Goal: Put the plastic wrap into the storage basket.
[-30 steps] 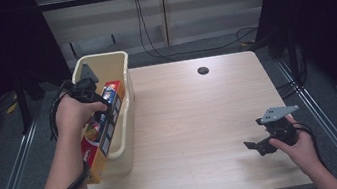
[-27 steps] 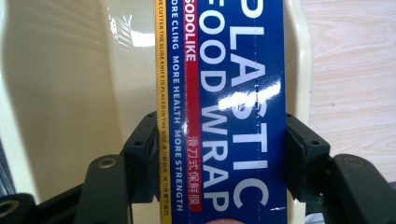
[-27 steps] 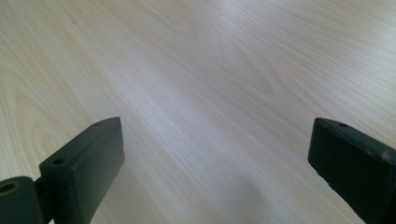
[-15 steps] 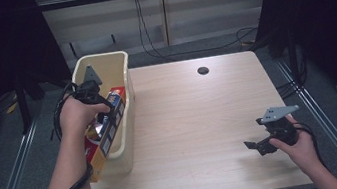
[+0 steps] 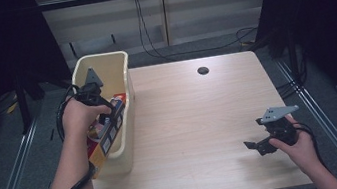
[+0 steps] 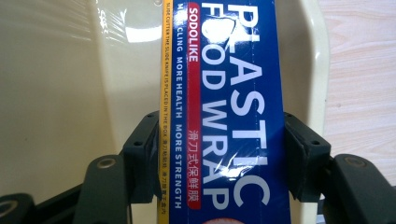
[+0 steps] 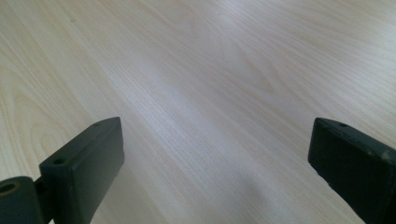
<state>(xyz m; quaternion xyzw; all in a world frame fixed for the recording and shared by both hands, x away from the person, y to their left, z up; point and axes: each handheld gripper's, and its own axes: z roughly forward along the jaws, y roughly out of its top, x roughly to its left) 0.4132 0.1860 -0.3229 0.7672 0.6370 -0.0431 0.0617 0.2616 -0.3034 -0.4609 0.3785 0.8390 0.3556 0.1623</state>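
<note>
Landmark here is the cream plastic bin [image 5: 123,147] sitting at the left edge of the wooden table [image 5: 195,120].

The left gripper [image 5: 105,115] is down inside the bin, with the person's left hand [image 5: 78,115] wrapped around it and its cable looping off the bin's outer side. In the left gripper view its two black fingers [image 6: 140,149] are clamped on either long side of a blue box of plastic wrap [image 6: 224,116], pads pressed against the cardboard. The box says "PLASTIC FOOD WRAP" in white, with a yellow strip and a red band down one edge. It lies lengthwise in the bin, along the wall nearest the middle of the table; from the high view its near end pokes out over the bin's near rim.

The right gripper [image 5: 260,145] is well away from the bin, over by the opposite, near corner of the table, held in the right hand [image 5: 301,146]. Its fingers [image 7: 84,163] are spread wide apart with just bare woodgrain between them.

There's also a small dark round hole [image 5: 203,70] in the table, beyond the bin toward the far edge.
</note>
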